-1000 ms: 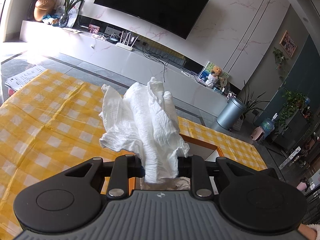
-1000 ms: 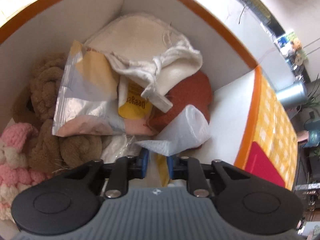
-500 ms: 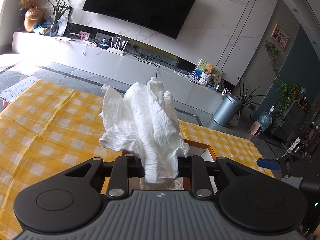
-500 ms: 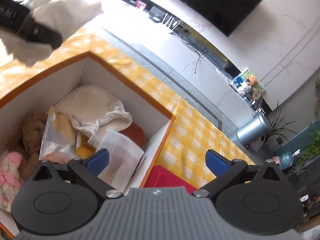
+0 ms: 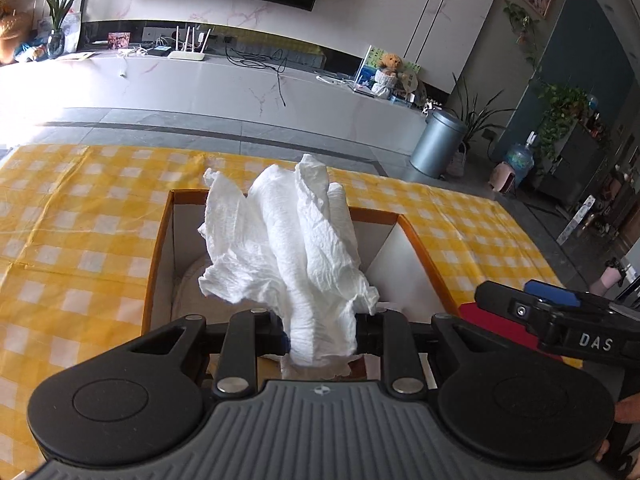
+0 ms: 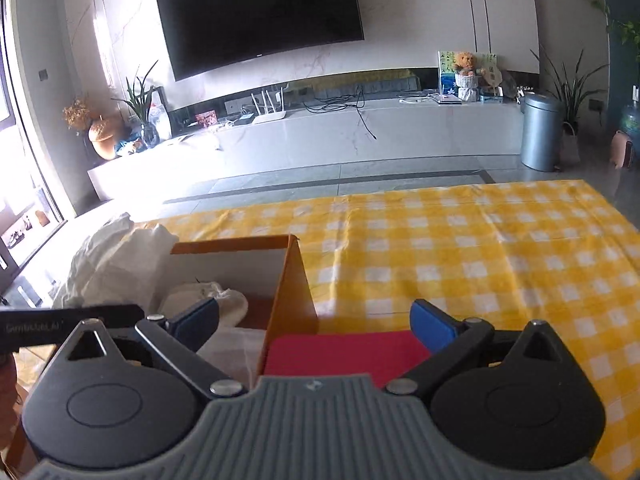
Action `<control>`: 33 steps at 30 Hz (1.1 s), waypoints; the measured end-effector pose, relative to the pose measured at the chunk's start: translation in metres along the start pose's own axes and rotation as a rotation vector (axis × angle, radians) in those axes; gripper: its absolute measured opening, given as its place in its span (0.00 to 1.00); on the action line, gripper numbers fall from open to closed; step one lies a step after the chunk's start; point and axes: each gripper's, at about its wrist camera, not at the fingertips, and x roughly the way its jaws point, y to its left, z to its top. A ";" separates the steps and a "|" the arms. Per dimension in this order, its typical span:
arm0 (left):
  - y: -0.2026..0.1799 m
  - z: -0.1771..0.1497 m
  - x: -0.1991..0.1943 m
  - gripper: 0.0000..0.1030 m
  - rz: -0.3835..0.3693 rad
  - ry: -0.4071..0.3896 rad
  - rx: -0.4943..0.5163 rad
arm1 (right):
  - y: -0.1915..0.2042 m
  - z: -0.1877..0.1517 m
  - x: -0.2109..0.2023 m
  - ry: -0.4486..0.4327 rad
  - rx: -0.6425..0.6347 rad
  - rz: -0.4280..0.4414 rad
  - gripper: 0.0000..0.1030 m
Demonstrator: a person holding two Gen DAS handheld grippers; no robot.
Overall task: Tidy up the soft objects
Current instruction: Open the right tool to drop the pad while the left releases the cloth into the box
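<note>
Over on the left wrist view, the left gripper (image 5: pixel 322 330) was clamped tight on a crumpled white tissue (image 5: pixel 292 248), its jaws drawn in close with the wad bunched between the pads and flaring up above them, and it hung right over the open orange-rimmed box (image 5: pixel 158 248). So that piece was carried but not yet delivered. Down inside the box, behind the tissue, only a pale rounded cloth showed against the left wall; the rest of the contents were hidden. Just right of the box lay a red flat item (image 5: pixel 496 326), largely covered by the right gripper (image 5: pixel 552 300) reaching in from that side. Switching to the right wrist view, the right gripper (image 6: pixel 316 322) stood spread wide with nothing between its blue pads (image 6: pixel 434 322); its jaws had just been opening, and they were empty. It sat at the box's (image 6: pixel 290 280) near right corner, over the red item (image 6: pixel 344 354), which touched or nearly touched the box's outer wall. Inside the box a cream cloth (image 6: pixel 208 300) rested by the far wall, and the tissue (image 6: pixel 116 260) loomed at the box's left. My read: a fair load was already in, the tissue was next to drop, and the red piece beside the box looked like what remained on the yellow checked tablecloth (image 6: pixel 480 248).
</note>
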 end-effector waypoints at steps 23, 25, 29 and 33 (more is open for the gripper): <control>-0.044 -0.028 -0.012 0.87 0.255 0.091 0.404 | 0.009 -0.013 -0.010 -0.005 -0.088 -0.005 0.95; -0.046 -0.025 -0.020 0.87 0.274 0.098 0.410 | 0.008 -0.012 -0.008 0.005 -0.081 -0.006 0.95; -0.040 -0.014 -0.034 0.87 0.277 0.076 0.314 | 0.008 -0.013 -0.006 0.019 -0.075 -0.003 0.95; -0.037 -0.007 -0.043 0.87 0.245 0.016 0.254 | 0.006 -0.012 -0.005 0.026 -0.067 -0.004 0.95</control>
